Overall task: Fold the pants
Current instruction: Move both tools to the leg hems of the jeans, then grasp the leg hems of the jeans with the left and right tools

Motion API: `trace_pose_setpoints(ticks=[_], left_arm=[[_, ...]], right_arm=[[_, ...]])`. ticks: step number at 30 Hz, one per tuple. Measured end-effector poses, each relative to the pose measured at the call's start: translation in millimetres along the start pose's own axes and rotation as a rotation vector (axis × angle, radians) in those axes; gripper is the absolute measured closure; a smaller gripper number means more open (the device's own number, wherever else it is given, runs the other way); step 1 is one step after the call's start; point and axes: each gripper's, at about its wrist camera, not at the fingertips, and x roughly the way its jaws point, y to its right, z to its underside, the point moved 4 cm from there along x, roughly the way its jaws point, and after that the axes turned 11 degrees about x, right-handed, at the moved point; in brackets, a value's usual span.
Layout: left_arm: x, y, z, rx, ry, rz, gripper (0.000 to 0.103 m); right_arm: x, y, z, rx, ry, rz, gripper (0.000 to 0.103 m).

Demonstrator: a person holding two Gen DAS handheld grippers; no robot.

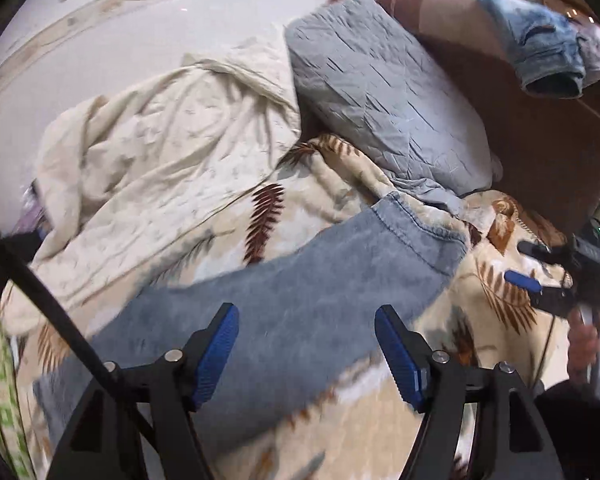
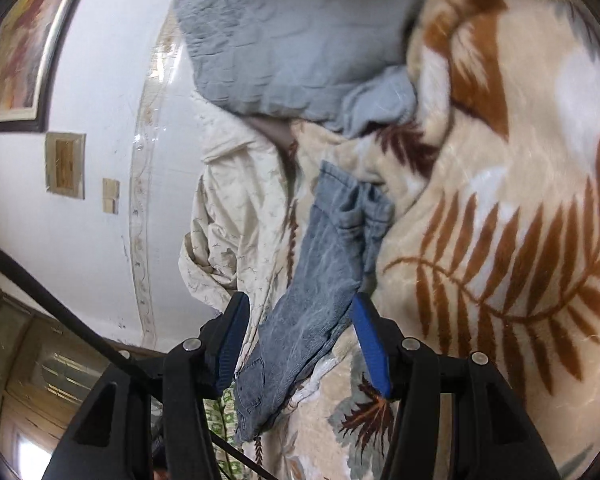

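Both hand-held grippers, left (image 1: 306, 354) and right (image 2: 300, 340), are spread wide and hold nothing. Between their blue pads lie the long, faded blue denim pants (image 1: 300, 280), stretched across the cream leaf-print blanket (image 1: 380, 432) on the bed. Each gripper should probably pinch one end tight, then lift slowly so the cloth folds flat without bunching.

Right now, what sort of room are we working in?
Most likely a bedroom: the jeans lie on a bed covered by a leaf-print blanket, with a gray pillow and a rumpled cream sheet beside a white wall.
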Motion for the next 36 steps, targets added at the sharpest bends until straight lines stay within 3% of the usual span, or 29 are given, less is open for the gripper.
trace_pose_setpoints(ticks=[5, 9, 14, 20, 23, 26, 29, 31, 33, 36], left_arm=[[57, -6, -43, 0.038, -0.064, 0.052, 0.029], [94, -1, -68, 0.055, -0.099, 0.079, 0.029], [131, 1, -82, 0.055, -0.148, 0.122, 0.029], [173, 13, -94, 0.085, -0.179, 0.197, 0.029], [196, 25, -100, 0.137, -0.194, 0.237, 0.029], [218, 35, -109, 0.184, -0.201, 0.285, 0.03], [235, 43, -122, 0.197, -0.195, 0.344, 0.03], [247, 47, -131, 0.195, -0.192, 0.384, 0.031], [258, 53, -136, 0.206, -0.203, 0.428, 0.035], [275, 61, -136, 0.231, -0.248, 0.483, 0.054]], right_arm=[[16, 9, -15, 0.064, 0.021, -0.017, 0.049], [37, 12, -28, 0.094, 0.03, 0.031, 0.048], [59, 19, -38, 0.101, 0.064, 0.148, 0.047], [70, 17, -40, 0.048, 0.102, 0.213, 0.044], [76, 29, -43, 0.088, 0.083, 0.213, 0.044], [76, 30, -47, 0.091, 0.076, 0.182, 0.05], [79, 34, -47, 0.084, 0.052, 0.203, 0.069], [79, 39, -48, 0.1, 0.042, 0.205, 0.074], [80, 40, -50, 0.101, 0.027, 0.194, 0.074], [81, 40, -51, 0.087, 0.008, 0.191, 0.074]])
